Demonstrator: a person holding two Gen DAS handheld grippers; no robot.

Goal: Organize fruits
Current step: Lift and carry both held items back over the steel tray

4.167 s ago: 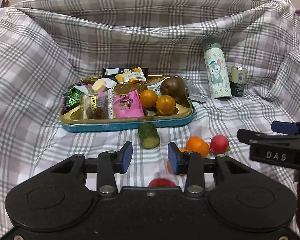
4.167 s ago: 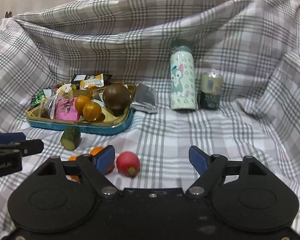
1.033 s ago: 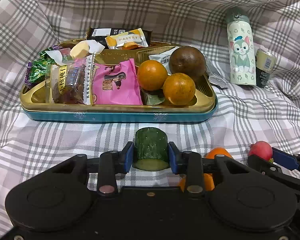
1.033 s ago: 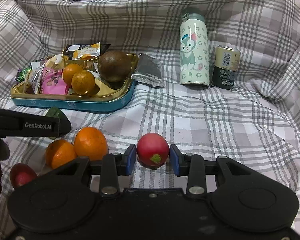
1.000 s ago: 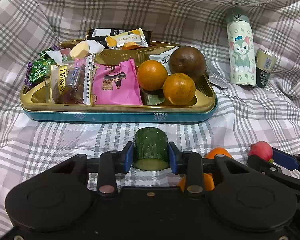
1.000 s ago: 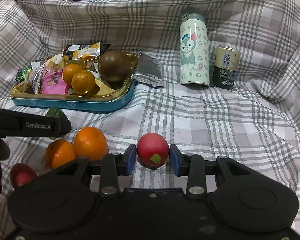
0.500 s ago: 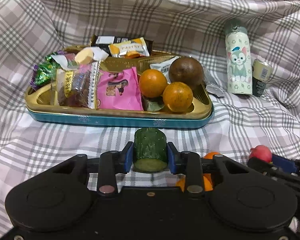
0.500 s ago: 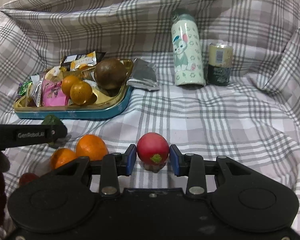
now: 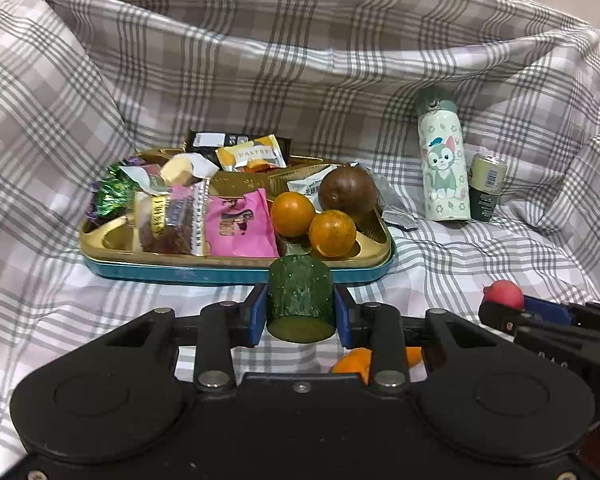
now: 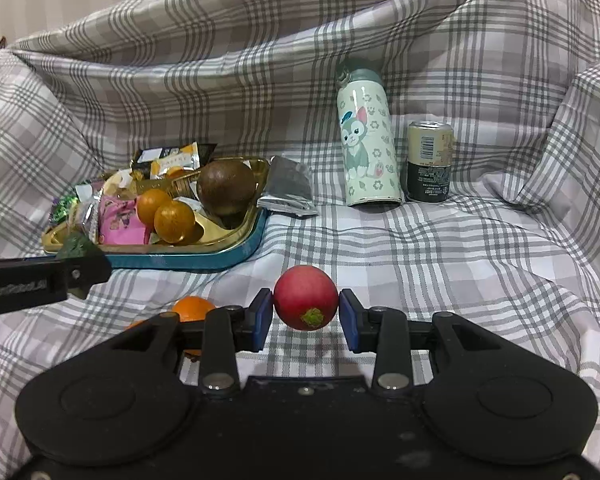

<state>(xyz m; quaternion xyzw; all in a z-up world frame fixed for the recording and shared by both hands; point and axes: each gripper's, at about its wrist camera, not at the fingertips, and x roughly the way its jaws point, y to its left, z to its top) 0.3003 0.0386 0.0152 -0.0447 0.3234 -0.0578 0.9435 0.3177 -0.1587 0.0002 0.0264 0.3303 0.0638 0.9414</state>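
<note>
Our left gripper [image 9: 301,312] clamped on the cucumber piece [image 9: 301,300] before the tray [image 9: 236,270] rim, our right gripper [image 10: 305,314] gripping the red fruit [image 10: 305,297] above open plaid cloth [image 10: 460,260], oranges [image 10: 192,307] lying near, bottle [image 10: 366,136] and can [image 10: 429,162] well behind.

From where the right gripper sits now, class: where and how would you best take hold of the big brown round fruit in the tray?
Grip the brown fruit across its widest middle, coming down from above. It is round, so off-centre fingers would likely slip. The tray rim, two oranges in front and packets behind crowd a level approach. The right gripper must first release its red fruit.
</note>
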